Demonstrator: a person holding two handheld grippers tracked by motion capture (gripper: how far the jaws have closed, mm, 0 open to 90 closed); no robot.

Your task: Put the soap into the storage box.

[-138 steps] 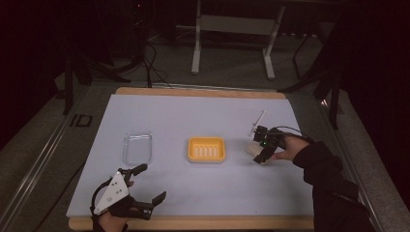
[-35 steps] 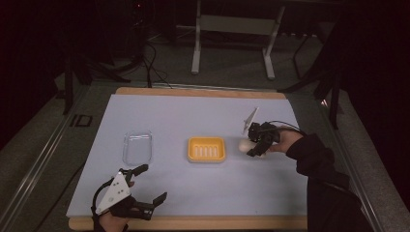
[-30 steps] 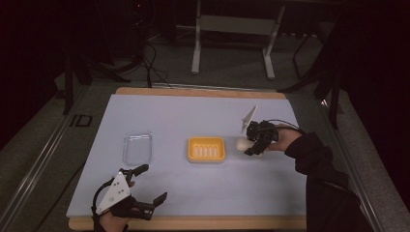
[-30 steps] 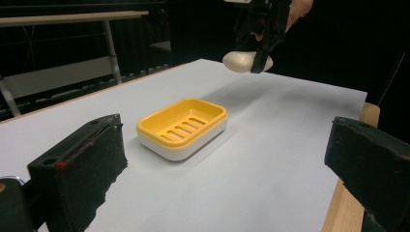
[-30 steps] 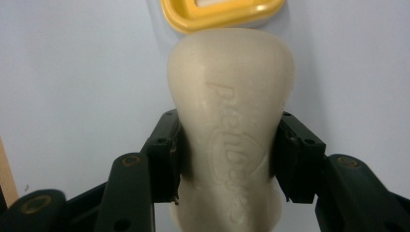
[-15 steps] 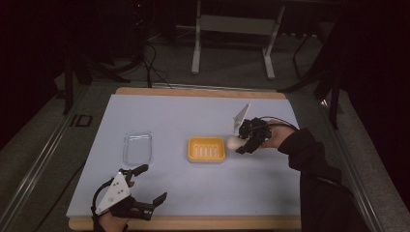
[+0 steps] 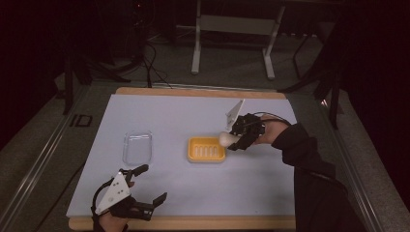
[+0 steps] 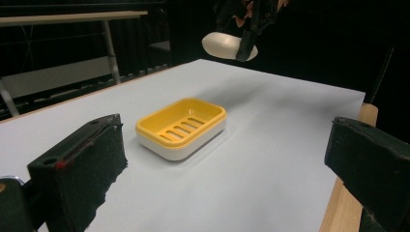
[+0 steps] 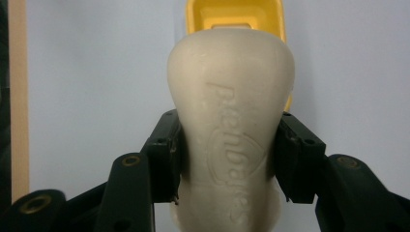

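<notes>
The room is dark. The table (image 7: 159, 111) has a pale top and a wooden edge (image 7: 193, 92). Behind it, a grey metal frame (image 7: 232, 29) stands on a grey floor (image 7: 169, 72). Black cables (image 7: 152, 58) lie on this floor.

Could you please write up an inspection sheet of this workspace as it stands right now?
Surface: pale table with a wooden edge at the near and far sides.
Job's things: yellow soap dish at mid-table, nothing in it; cream soap bar held in the air beside the dish's right end.
Clutter: clear plastic lid lying flat, left of the dish.
Grippers: right tongs shut on the bar's sides; left tongs open, low at the near edge, holding nothing.
Cables: a black lead loops from the right tongs; more cables lie on the floor beyond the table.
Surroundings: dark room, grey stand legs behind the table.
</notes>
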